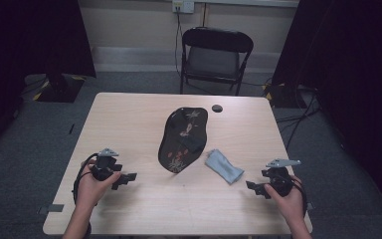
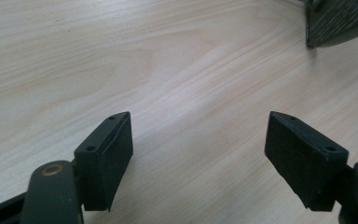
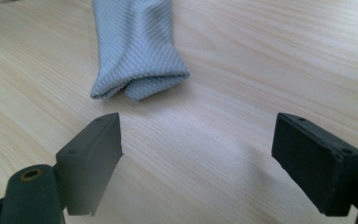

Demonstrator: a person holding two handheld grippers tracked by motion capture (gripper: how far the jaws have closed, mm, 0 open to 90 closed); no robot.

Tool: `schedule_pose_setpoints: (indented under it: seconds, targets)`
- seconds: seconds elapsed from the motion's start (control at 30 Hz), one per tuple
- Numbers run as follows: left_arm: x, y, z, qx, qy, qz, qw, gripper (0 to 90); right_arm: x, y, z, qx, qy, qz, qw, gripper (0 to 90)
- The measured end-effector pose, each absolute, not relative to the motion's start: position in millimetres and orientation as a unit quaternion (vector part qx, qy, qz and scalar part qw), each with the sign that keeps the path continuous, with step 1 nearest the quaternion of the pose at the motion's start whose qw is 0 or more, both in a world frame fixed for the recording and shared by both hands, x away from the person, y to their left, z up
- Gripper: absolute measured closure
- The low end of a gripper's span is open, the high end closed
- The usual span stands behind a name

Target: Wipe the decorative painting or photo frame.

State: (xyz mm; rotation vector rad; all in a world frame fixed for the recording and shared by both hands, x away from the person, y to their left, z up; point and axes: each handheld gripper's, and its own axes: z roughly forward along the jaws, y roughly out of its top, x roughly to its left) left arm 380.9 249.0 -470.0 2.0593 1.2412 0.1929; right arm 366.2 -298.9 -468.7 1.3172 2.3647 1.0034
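A black lacquered tray [image 1: 183, 139] with a flower pattern lies in the middle of the wooden table [image 1: 129, 114]. Just right of it sits a folded grey cloth [image 1: 223, 167]. My left gripper [image 1: 127, 178] is held low near the front left, pointing right toward the tray, open and empty. In the left gripper view its jaws [image 2: 198, 158] stand wide over bare wood, and a dark edge of the tray [image 2: 340, 21] shows at the top right. My right gripper [image 1: 253, 188] is at the front right, open, pointing left. The cloth's end [image 3: 135, 46] lies just beyond its jaws [image 3: 198, 163].
A small black disc [image 1: 217, 108] rests near the table's far edge, behind the tray. A black folding chair [image 1: 216, 55] stands beyond the table. Dark curtains hang at both sides, and cables run across the floor on the right.
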Motion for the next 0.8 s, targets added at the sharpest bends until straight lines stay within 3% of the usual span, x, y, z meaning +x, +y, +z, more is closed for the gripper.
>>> schedule_pose_setpoints:
  seconds: [0.8]
  targets:
    - [378.8, 261.2, -469.2, 0.795, 0.484, 0.081, 0.357, 23.2, 350.5, -317.2, -476.1, 0.463, 0.804, 0.348, 0.135, 16.0]
